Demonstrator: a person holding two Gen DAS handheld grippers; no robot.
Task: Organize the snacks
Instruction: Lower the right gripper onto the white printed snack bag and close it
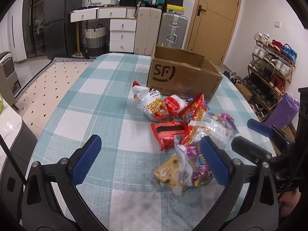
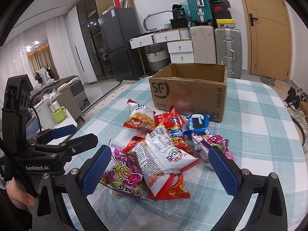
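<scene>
The cardboard box (image 2: pixel 187 88) stands open on the checked table (image 1: pixel 100 104), with the snack packets (image 2: pixel 163 150) heaped just before it. Both the left gripper (image 1: pixel 152 159) and the right gripper (image 2: pixel 159 171) are spread wide and empty. I judge no packet is packed yet; next, one gripper must close on a single packet.

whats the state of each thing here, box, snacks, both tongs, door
cardboard box: open at the top, upright, inside hidden
snack packets: sealed, heaped loose on the table, outside the box
left tongs: open, holding nothing
right tongs: open, holding nothing
door: shut
</scene>
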